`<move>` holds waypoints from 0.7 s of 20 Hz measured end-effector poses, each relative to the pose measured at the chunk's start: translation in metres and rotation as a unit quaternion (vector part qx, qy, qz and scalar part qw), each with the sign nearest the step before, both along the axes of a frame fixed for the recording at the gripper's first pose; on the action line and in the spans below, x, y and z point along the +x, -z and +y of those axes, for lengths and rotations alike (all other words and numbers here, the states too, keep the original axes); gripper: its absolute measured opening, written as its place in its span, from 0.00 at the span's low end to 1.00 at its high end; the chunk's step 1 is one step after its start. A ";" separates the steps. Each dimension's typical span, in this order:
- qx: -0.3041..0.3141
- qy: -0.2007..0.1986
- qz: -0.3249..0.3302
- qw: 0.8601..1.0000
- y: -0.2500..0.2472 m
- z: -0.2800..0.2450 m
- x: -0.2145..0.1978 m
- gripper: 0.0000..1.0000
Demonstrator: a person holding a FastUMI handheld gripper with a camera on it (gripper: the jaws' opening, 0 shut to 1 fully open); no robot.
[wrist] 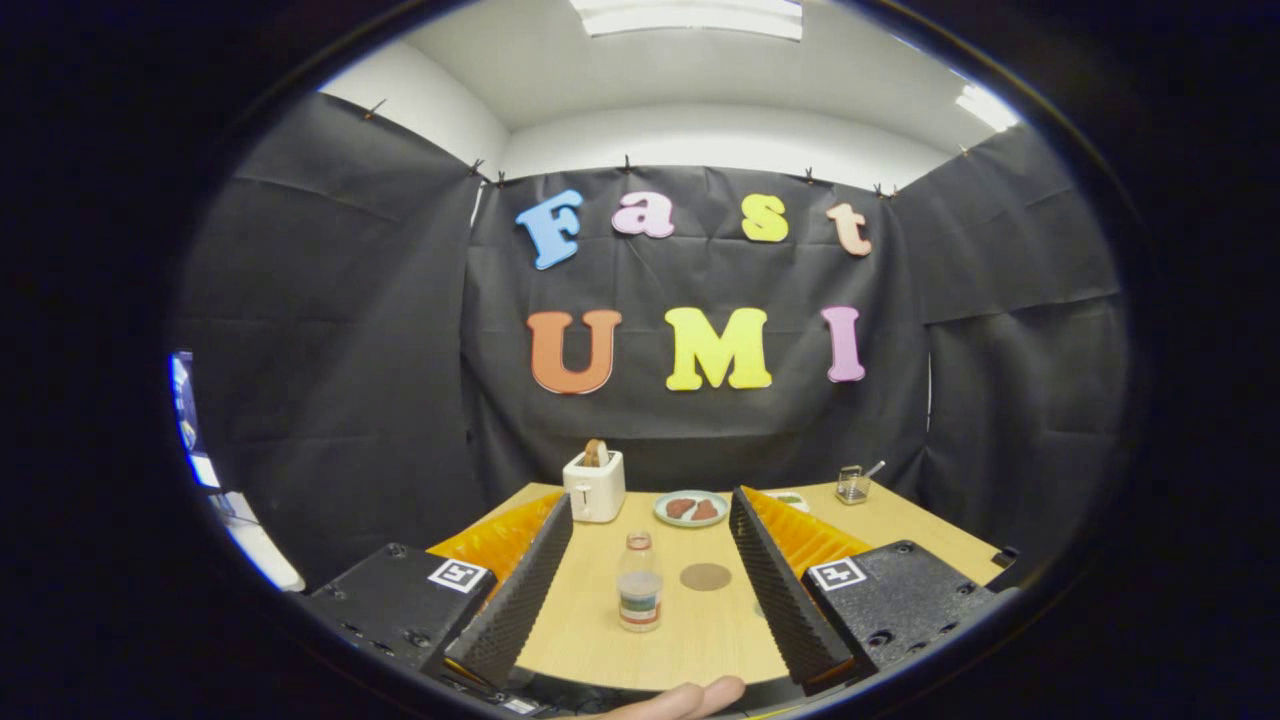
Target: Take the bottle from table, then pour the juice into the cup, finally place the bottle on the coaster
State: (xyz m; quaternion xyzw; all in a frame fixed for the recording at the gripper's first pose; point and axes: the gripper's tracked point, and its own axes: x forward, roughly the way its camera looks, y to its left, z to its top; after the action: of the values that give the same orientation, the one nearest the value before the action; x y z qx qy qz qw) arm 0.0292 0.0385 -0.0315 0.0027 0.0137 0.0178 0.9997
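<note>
A small clear bottle (639, 583) with a pale cap and a banded label stands upright on the wooden table (640, 640), between my two fingers and nearer their bases than their tips. My gripper (650, 512) is open wide, and neither finger touches the bottle. A round brown coaster (706, 576) lies flat just right of the bottle, also between the fingers. A small clear glass cup (852, 485) with a stick or spoon in it stands at the table's far right, beyond the right finger.
A white toaster (594, 484) with a slice of bread in it stands beyond the left fingertip. A plate (691, 508) with reddish food lies between the fingertips, farther back. Black cloth walls close the table's far side. A fingertip of a person's hand (690, 698) shows below the fingers.
</note>
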 end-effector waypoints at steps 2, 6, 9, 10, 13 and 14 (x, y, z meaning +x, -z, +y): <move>0.000 -0.005 0.006 1.000 0.010 0.006 0.008 1.00; -0.003 -0.008 0.020 1.000 0.037 0.015 0.024 1.00; -0.004 -0.012 0.019 1.000 0.054 0.023 0.036 1.00; -0.003 -0.010 0.022 1.000 0.063 0.023 0.040 1.00; -0.003 -0.008 0.022 1.000 0.085 0.030 0.054 1.00; -0.004 -0.009 0.022 1.000 0.094 0.034 0.059 1.00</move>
State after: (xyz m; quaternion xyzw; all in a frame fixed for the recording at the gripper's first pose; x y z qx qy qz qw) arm 0.0877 0.0729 -0.1251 -0.0009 0.0362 0.0264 0.9990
